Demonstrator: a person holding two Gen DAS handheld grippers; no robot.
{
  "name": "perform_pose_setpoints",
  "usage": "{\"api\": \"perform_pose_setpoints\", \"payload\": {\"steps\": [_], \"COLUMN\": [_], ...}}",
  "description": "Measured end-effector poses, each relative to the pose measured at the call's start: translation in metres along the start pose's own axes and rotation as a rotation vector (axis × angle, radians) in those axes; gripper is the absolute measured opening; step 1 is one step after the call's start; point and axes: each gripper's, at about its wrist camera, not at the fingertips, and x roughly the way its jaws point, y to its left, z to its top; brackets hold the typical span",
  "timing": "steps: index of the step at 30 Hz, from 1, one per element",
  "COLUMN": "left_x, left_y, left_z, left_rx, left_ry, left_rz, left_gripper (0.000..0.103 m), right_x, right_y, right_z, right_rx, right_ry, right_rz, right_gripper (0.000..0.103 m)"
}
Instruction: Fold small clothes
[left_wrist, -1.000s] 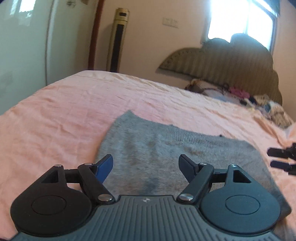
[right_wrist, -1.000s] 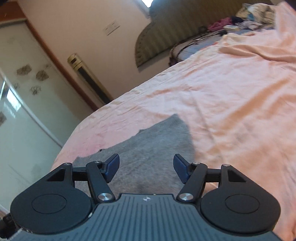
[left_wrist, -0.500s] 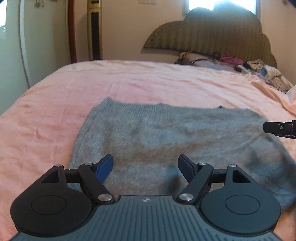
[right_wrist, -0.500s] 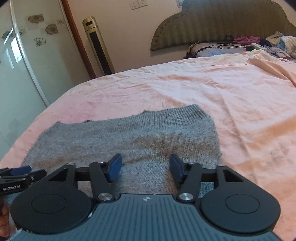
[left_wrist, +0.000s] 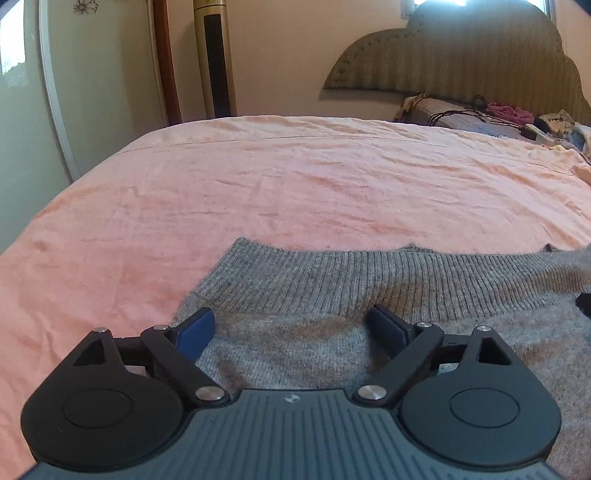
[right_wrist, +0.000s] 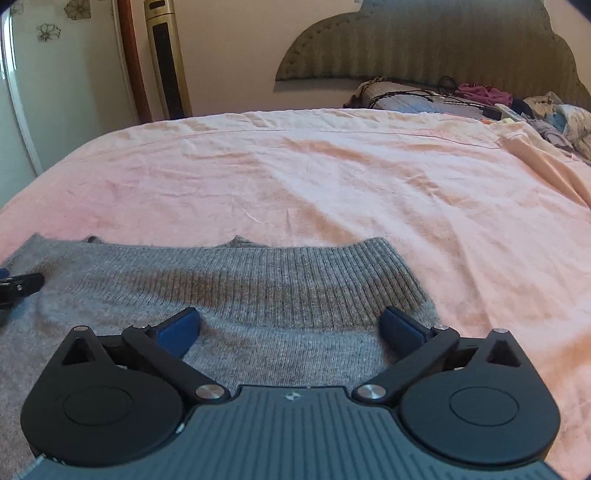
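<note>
Grey knit, the sweater lies flat on the near part of the bed, its ribbed hem running left to right along the far edge. The left gripper sits low over the hem's left end and the right gripper over its right corner. Both have just been opening their jaws and now stand wide, blue pads apart, with the knit under them but nothing pinched.

Beyond the sweater the pink sheet is wrinkled and bare up to the headboard, where loose clothes are piled at the far right.

The risk, as I judge it, is an uneven pick: if one gripper closes on the top layer alone, or catches the sheet with the knit, the hem would lift skewed and the fold would come out crooked. The soft knit may also slip from a shallow bite, or stretch if the two hands pull apart.
</note>
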Motion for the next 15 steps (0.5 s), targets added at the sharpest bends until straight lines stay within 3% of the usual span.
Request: {"api": "perform_pose_setpoints", "payload": {"steps": [3,7,11,15], "left_x": [-0.029,-0.069,-0.068,-0.069], "left_y": [0.001,0.006,0.006,0.005], "left_z": [-0.007,-0.031,-0.052,-0.047], "left_rx": [-0.013,-0.045,-0.033,-0.044], "left_ry": [-0.032,-0.058,-0.053,-0.026], "left_rz": [0.030,-0.089,-0.103,-0.072], "left_gripper": [0.091,0.091,0.092,0.099], "right_x": [-0.011,-0.053,-0.051,-0.046], "right_y": [0.000,0.001,0.008,-0.005], "right_z": [-0.002,-0.015,-0.034,-0.044], "right_rx": [0.021,0.050,0.008,0.077], "right_ry": [-0.010,-0.054,0.006,-0.048], "right_rz": [0.000,-0.007,-0.075,-0.032], "right_gripper": [0.103,0.103,0.103,0.103]}}
